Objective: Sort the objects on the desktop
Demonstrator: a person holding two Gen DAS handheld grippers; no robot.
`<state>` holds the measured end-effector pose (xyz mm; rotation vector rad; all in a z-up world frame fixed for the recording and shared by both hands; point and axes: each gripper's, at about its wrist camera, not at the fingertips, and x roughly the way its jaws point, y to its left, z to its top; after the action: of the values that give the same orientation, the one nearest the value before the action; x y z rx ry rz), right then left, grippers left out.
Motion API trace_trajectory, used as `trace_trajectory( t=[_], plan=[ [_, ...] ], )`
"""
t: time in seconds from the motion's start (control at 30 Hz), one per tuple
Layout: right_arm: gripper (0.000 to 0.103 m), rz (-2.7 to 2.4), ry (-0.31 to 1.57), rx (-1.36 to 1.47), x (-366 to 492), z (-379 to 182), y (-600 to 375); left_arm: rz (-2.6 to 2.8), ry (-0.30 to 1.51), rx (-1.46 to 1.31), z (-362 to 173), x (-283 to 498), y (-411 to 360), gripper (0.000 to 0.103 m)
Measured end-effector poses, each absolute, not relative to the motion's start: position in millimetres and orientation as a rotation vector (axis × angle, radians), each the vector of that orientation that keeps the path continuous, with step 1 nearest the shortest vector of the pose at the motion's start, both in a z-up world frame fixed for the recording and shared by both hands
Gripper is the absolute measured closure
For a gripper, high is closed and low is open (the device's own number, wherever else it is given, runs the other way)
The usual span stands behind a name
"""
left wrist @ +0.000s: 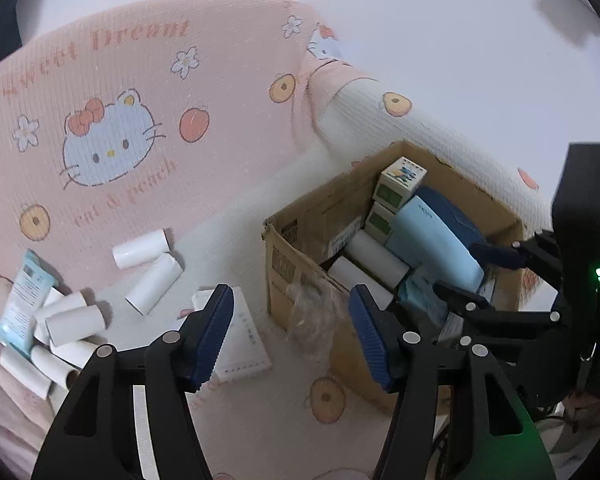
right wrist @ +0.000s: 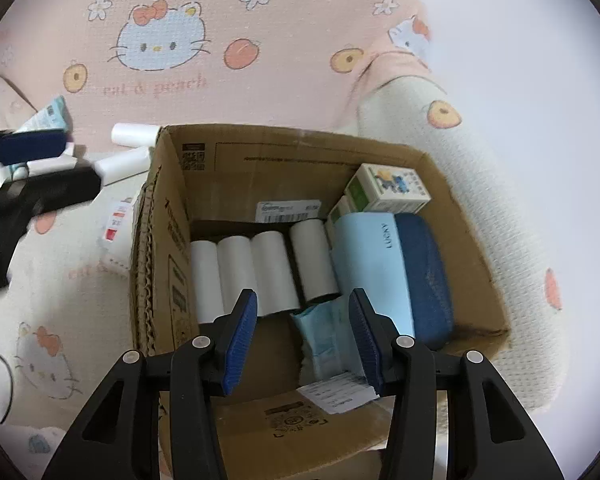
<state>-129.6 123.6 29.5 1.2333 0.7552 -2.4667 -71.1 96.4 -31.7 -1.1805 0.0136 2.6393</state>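
Left gripper open, nothing between pads, beside the cardboard box. Right gripper part open over the box (pale blue packet below, untouched). White rolls in box; loose rolls on blanket.

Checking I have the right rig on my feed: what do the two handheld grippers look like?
Both match: the left gripper and right gripper have black angular linkage arms with round silver pivot pins and ribbed dark-blue finger pads. Seen from the left wrist, the right gripper's black body shows a green light.
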Motion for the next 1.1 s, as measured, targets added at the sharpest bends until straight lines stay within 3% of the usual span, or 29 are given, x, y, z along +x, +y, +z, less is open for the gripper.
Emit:
trace_trajectory(
  t=[0.1, 0.27, 0.4, 0.63, 1.1],
  plan=[
    [0.05, -2.42, 0.722, 1.246, -119, 29, 122, 2.638, 0.036, -1.144, -25, -66, 100, 0.031],
    [0.047, -2.416, 0.793, 1.209, -95, 32, 121, 2.618, 0.155, -1.165, -21, -60, 96, 0.028],
    [0.033, -2.464, 0.845, 1.183, -91, 36, 122, 2.595, 0.211, -1.234, -23, -60, 94, 0.028],
    [0.032, -2.398, 0.925, 1.223, -88, 25, 110, 2.579, 0.247, -1.316, -24, -58, 88, 0.028],
    [0.032, -2.405, 0.882, 1.066, -74, 42, 101, 2.583, 0.371, -1.279, -21, -50, 101, 0.028]
  ],
)
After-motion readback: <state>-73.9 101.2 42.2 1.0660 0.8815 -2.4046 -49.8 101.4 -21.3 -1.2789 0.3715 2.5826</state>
